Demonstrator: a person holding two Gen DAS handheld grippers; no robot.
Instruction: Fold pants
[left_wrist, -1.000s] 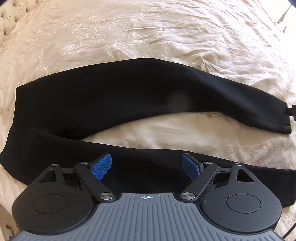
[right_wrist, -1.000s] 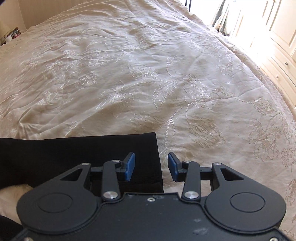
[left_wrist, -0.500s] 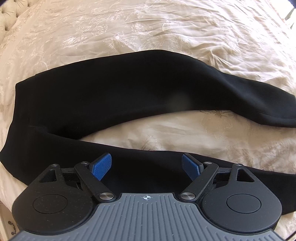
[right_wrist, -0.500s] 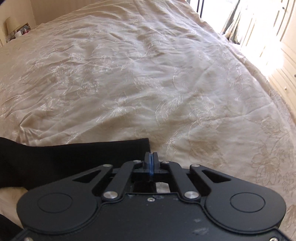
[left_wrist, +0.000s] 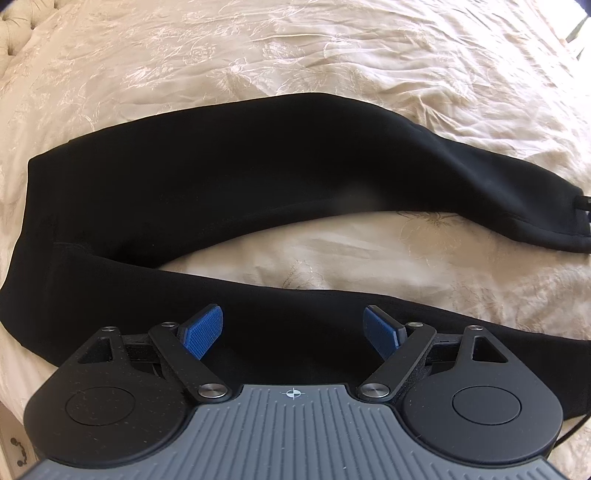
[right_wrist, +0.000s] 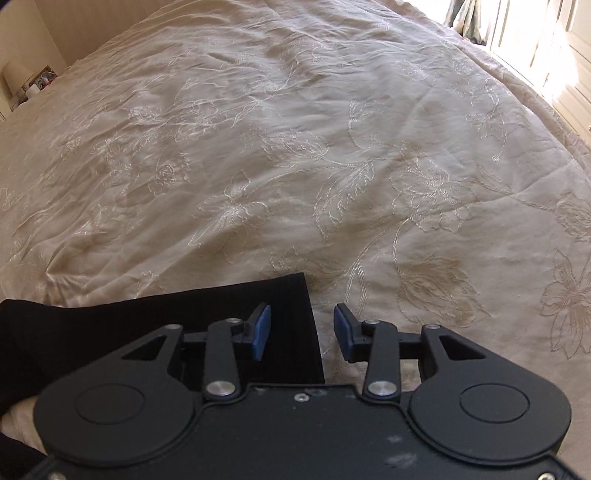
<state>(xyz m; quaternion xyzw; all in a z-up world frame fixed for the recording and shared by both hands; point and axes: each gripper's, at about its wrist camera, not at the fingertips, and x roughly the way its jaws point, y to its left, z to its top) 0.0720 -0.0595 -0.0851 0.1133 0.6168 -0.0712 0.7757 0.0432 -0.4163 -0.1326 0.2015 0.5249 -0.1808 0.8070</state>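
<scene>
Black fabric pants (left_wrist: 229, 173) spread flat on cream floral-embroidered bedspread (left_wrist: 332, 55), both grippers empty.
Legs splayed in a V, waist end at left in the left wrist view, far leg cuff at right edge. Left hand-held gripper (left_wrist: 293, 328) spread wide, blue pads over the near leg, nothing between them. Right hand-held gripper (right_wrist: 302, 330) partly parted at the ribbed cuff (right_wrist: 291, 314) edge, left pad over cuff, right pad over bedspread, gripping nothing. No readable brand, label or text; only a small crosshair mark (left_wrist: 293, 393) on the left gripper body.
</scene>
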